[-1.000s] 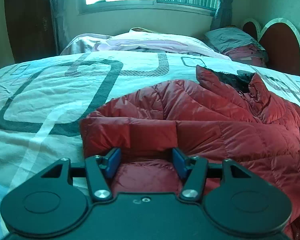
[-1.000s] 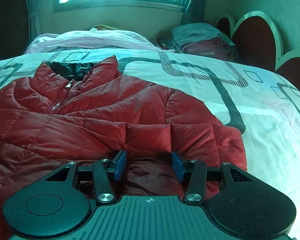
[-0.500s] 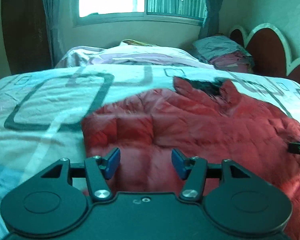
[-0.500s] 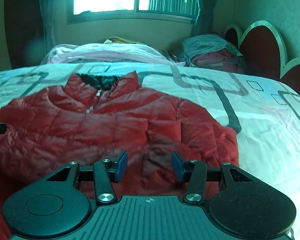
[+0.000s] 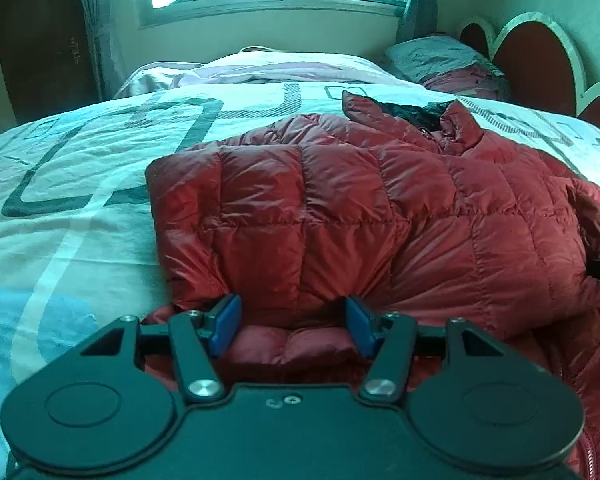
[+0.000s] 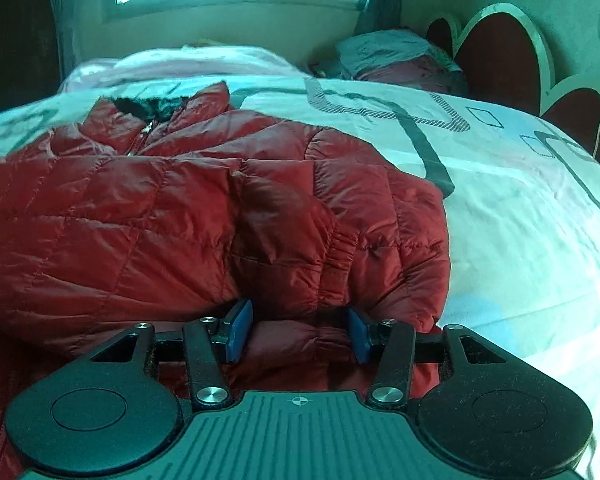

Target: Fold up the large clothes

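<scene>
Red quilted nylon fills both my views: the jacket [image 5: 340, 216] lies front-up across the bed [image 5: 80, 184], collar [image 5: 416, 114] toward the far side, its sides already turned in so it reads as a thick slab. My left gripper [image 5: 292, 326] sits at the jacket's near left edge with its blue pads [image 5: 226, 324] spread wide, a puffed roll of fabric lying between them but not pinched. My right gripper [image 6: 298, 334] is the same at the near right edge: pads [image 6: 240, 330] apart, a bulge of the hem or cuff sitting in the gap, nothing clamped. I judge this thing light for its bulk, soft and springy, and its shiny shell looks slick, so a shallow nip on one layer would likely slide off or lift only the top skin. I would take hold deep, closing each pair of pads over the full thickness of the near edge, ideally at a stitched seam or the gathered elastic I see near the right gripper, where the fabric is denser. Trapped air will likely make it spring back after folding, so I expect to press it flat.
</scene>
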Motion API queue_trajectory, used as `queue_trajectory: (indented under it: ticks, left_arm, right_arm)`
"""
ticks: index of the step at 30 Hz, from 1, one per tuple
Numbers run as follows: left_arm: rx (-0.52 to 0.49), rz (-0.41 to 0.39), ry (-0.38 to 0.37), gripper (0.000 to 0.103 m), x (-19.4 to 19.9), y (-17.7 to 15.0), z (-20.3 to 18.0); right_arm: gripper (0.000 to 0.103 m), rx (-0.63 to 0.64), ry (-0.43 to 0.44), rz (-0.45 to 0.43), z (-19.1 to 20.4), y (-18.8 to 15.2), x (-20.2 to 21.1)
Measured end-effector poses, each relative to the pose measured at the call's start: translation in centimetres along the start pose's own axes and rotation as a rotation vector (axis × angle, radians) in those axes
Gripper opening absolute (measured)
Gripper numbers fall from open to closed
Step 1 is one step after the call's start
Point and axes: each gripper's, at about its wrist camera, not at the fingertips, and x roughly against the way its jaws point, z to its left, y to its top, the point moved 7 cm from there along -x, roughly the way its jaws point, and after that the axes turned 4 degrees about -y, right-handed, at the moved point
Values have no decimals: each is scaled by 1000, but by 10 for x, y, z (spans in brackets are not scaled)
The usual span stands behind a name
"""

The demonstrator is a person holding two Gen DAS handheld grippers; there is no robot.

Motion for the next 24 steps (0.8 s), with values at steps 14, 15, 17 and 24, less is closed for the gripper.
queue_trajectory:
  ticks: [14,15,17,24]
  left_arm:
    - [-3,-28,121,76,54,-4,-37]
    - [-5,-29,120,77,59,-6,-41]
    - [-13,-29,114,78,69,-11,-47]
    - [-56,-26,65,82,100,-35,-59]
  right_arm:
    - [87,-8,177,-74,-21,2,53]
    - [87,-6,186,-72,-22,0,56]
    - [87,0,196,-73,-23,-5,64]
    - [87,-19,190,-82,-33,-36,102]
